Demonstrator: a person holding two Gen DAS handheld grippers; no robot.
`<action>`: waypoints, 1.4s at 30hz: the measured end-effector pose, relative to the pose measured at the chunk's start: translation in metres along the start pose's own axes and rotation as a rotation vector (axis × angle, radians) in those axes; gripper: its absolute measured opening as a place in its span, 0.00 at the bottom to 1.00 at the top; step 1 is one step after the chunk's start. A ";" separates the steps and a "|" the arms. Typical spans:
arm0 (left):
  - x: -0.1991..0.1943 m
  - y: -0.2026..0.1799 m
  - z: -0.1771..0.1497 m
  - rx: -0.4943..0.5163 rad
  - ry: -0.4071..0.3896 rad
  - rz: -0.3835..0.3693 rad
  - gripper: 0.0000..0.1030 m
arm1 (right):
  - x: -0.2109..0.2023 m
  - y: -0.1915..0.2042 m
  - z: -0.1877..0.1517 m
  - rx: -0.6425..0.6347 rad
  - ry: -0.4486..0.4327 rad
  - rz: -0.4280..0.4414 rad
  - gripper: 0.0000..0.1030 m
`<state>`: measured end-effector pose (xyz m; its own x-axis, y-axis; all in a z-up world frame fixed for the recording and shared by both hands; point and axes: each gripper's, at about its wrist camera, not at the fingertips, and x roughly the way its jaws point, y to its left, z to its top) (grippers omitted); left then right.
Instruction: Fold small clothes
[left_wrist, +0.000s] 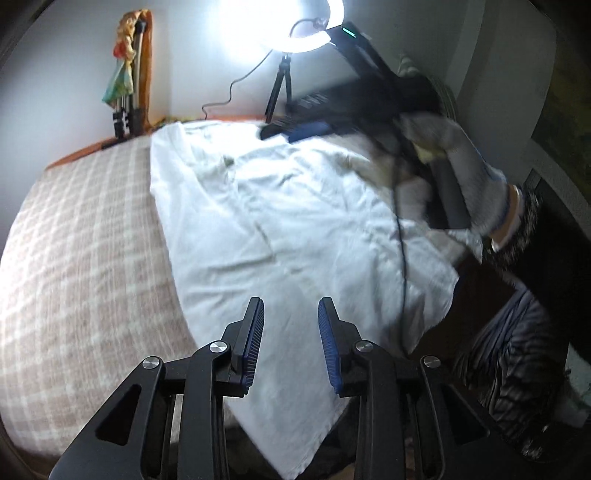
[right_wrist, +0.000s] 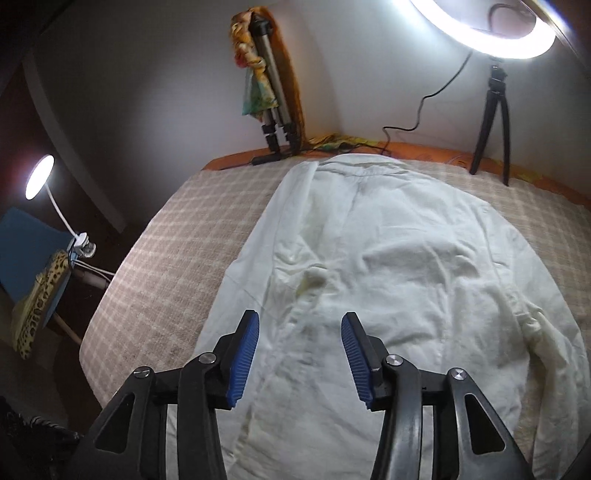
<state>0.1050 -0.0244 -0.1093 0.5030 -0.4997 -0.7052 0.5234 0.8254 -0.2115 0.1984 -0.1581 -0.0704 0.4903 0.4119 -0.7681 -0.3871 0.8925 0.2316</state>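
White shirt (right_wrist: 388, 266) spread flat on checked bedspread (right_wrist: 166, 251), centre of right wrist frame, collar toward upper edge, creased. Left hand-held gripper (left_wrist: 291, 321) at lower centre of its frame above shirt hem: jaws narrowly parted, nothing between. Right hand-held gripper (right_wrist: 300, 334) over lower shirt: jaws wider, empty. Ring light (right_wrist: 480, 33) upper right; tripod (right_wrist: 273, 96) upper centre against wall.

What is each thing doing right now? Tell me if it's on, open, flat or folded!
White cotton shirt: spread out on the bed, wrinkled, one side folded in.
Left tool: open, nothing between its pads.
Right tool: open, empty, above the shirt.
Round ring light: on.
Small white desk lamp: on.
Silver tripod: folded up, leaning on the wall.
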 end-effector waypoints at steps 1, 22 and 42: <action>0.000 -0.002 0.004 -0.001 -0.006 -0.006 0.32 | -0.008 -0.008 -0.002 0.009 -0.007 -0.015 0.47; 0.052 -0.074 0.037 0.094 0.028 -0.139 0.59 | -0.172 -0.227 -0.141 0.409 -0.101 -0.319 0.49; 0.091 -0.098 0.046 0.037 0.070 -0.186 0.60 | -0.162 -0.309 -0.221 0.498 0.073 -0.394 0.63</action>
<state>0.1312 -0.1625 -0.1222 0.3471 -0.6223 -0.7016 0.6287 0.7095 -0.3183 0.0659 -0.5411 -0.1489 0.4602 0.0375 -0.8870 0.2295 0.9601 0.1597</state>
